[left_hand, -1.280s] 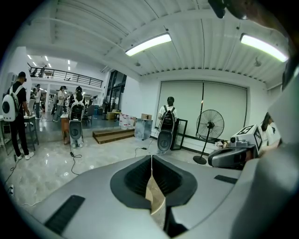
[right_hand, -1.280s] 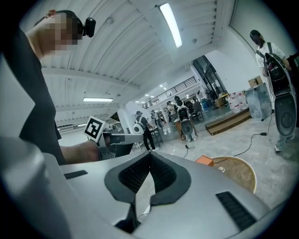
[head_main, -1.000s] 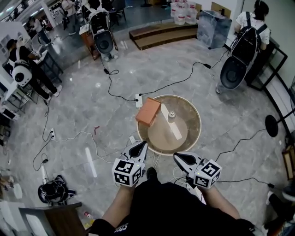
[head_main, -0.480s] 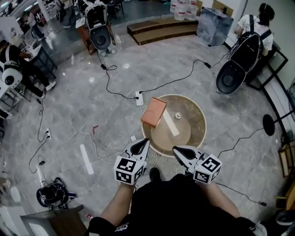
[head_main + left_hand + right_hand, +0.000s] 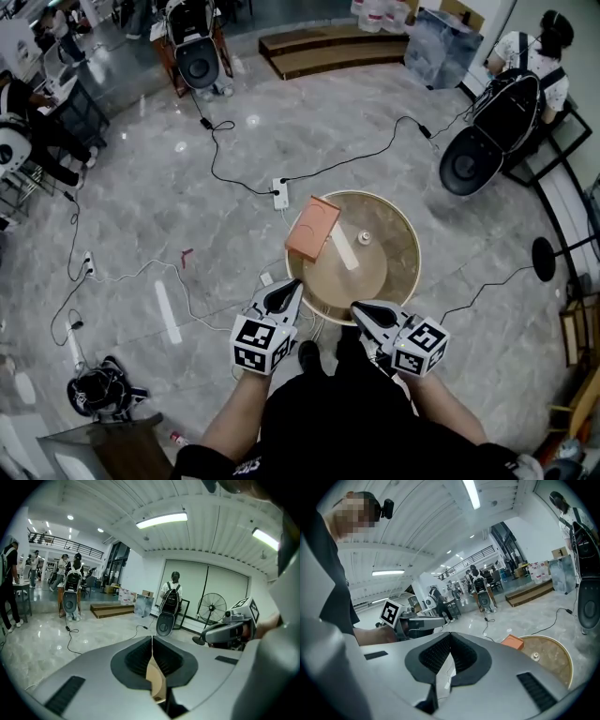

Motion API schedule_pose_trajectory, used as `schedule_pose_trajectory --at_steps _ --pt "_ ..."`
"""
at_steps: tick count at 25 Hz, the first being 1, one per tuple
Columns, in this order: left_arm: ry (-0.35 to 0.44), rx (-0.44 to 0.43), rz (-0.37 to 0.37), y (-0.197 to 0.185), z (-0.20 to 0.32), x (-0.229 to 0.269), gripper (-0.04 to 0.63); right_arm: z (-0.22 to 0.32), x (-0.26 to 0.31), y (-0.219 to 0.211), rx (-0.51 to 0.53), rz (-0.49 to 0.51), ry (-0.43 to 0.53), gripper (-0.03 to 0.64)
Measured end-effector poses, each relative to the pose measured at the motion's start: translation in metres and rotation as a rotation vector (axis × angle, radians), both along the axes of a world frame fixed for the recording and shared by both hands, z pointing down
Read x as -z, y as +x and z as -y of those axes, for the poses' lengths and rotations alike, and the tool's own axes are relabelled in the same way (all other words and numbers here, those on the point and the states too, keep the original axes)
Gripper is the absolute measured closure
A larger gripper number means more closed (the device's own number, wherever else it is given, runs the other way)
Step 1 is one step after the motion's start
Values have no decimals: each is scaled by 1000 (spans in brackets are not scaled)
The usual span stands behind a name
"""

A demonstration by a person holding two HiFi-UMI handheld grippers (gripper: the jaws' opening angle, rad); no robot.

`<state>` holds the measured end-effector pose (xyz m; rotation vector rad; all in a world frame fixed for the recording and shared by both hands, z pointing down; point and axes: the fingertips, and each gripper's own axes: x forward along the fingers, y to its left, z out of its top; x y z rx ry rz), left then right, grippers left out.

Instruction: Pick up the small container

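The small container [image 5: 364,238], a little pale pot with a lid, stands on the round wooden table [image 5: 398,272], right of centre. It also shows in the right gripper view [image 5: 536,656]. An orange box [image 5: 313,228] overhangs the table's left rim, and a white strip [image 5: 341,248] lies beside it. My left gripper [image 5: 294,285] is shut and empty, just short of the table's near-left edge. My right gripper [image 5: 356,307] is shut too, at the near rim. Both are well short of the container. Their jaws meet in the gripper views, left gripper [image 5: 152,637] and right gripper [image 5: 450,634].
Black cables and a white power strip [image 5: 280,194] trail over the grey marble floor beyond the table. A standing fan base [image 5: 544,258] is at the right. A dark bag [image 5: 98,389] lies at the lower left. People with backpack rigs stand at the room's edges.
The view has drifted a little towards the table, which now sits slightly lower and further right. Both grippers stay shut in the same pose in front of the body.
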<state>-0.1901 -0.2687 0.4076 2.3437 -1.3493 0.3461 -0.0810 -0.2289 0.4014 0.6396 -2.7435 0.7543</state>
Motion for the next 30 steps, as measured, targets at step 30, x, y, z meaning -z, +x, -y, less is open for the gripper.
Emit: schedule_pose_trajectory --at_steps 30 --pt "-160 -159 84 135 165 -287 574 172 -274 96 -120 -29 -136 601"
